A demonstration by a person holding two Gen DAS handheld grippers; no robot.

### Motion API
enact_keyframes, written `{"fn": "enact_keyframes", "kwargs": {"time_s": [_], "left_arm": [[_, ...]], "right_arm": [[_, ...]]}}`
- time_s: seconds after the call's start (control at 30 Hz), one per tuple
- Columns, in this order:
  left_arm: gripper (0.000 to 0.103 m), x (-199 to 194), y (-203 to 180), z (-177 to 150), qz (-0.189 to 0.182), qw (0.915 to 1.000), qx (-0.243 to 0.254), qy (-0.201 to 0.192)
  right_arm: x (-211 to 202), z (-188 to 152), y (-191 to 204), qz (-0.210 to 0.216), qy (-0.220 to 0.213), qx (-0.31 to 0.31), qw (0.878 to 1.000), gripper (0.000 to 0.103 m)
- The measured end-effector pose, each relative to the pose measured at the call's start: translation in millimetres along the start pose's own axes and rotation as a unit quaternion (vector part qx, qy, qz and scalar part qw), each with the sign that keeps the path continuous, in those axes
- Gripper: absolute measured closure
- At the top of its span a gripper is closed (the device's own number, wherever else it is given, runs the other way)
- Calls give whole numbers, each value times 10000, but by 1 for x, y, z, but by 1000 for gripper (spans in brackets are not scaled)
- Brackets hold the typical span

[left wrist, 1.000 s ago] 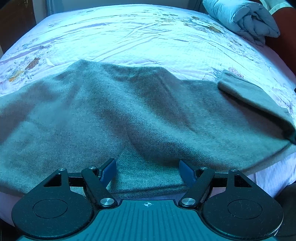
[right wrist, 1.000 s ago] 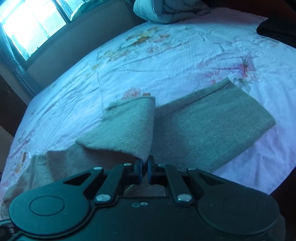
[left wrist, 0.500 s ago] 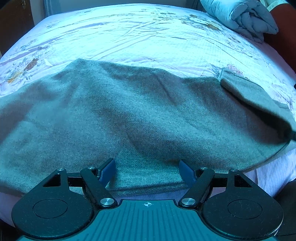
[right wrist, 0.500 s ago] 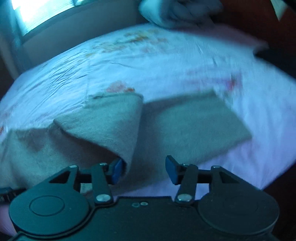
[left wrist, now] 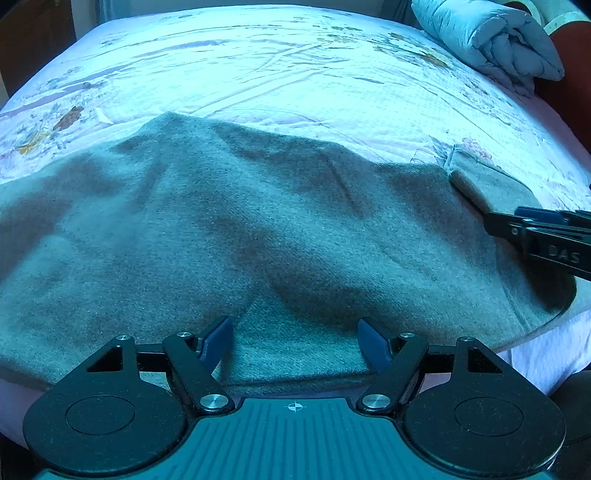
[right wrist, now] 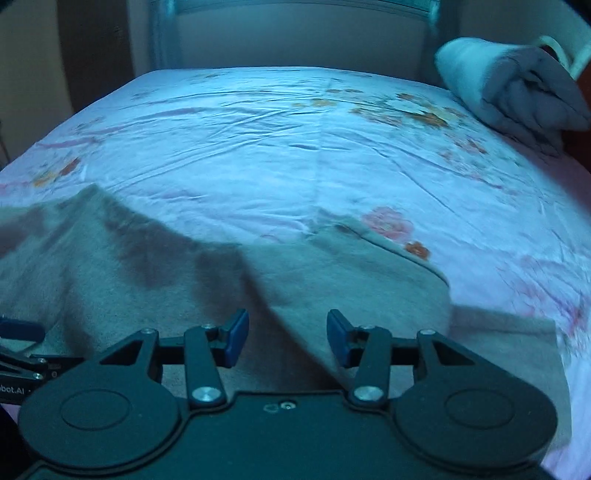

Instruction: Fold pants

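Observation:
The grey pants (left wrist: 258, 229) lie folded over on the bed near its front edge, with a layered fold in front of me. They also show in the right wrist view (right wrist: 332, 280). My left gripper (left wrist: 295, 339) is open and empty, its blue pads just above the pants' near edge. My right gripper (right wrist: 284, 336) is open and empty over the folded cloth. It also enters the left wrist view at the far right (left wrist: 546, 236), over the pants' right end. The left gripper's tip shows at the left edge of the right wrist view (right wrist: 18, 332).
The bed has a floral white sheet (left wrist: 295, 74). A rolled light-blue quilt (left wrist: 491, 40) lies at the back right; it also shows in the right wrist view (right wrist: 517, 88). A wall and window are behind the bed (right wrist: 295, 33).
My right gripper opened and let go of the pant leg, which now lies flat over the rest. The right gripper swung left toward the middle. The left gripper stayed open and still.

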State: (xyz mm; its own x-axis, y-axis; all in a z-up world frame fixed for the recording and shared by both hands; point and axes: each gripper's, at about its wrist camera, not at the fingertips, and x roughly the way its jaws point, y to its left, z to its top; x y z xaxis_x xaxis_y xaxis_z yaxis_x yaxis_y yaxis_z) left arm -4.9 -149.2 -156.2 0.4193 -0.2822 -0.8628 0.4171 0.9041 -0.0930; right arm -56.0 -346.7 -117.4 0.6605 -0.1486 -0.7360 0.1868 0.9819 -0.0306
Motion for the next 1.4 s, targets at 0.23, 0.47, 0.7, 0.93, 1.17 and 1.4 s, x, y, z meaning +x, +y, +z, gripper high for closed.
{"fn": "enact_keyframes", "kwargs": {"time_s": [0.23,0.47,0.7,0.93,1.17,1.4], "left_arm": [[28,2,-1,0,37,10000,23,9],[27,1,0,0,32,10000,30,10],[27,0,4,-1,120,9997,-160,-128],[27,2,-1,2,293,9995,-101,-117],[27,2,-2,1,333,9994,-29,-96],[27,1,0,-2,526,9985,14,-122]], "right_arm": [[22,1,-4,-51,272,27,9996,88],[26,3,5,-168,220,-84,9996,97],[-19,-3,-55,24,-336,1447,9889,103],[-65,-42,-133,-405,-681,2748,9582,103],[-72,-84,-166,-894,-601,3205,9411,103],[-73,-51,-121,-15,-898,1833,9789,39]]}}
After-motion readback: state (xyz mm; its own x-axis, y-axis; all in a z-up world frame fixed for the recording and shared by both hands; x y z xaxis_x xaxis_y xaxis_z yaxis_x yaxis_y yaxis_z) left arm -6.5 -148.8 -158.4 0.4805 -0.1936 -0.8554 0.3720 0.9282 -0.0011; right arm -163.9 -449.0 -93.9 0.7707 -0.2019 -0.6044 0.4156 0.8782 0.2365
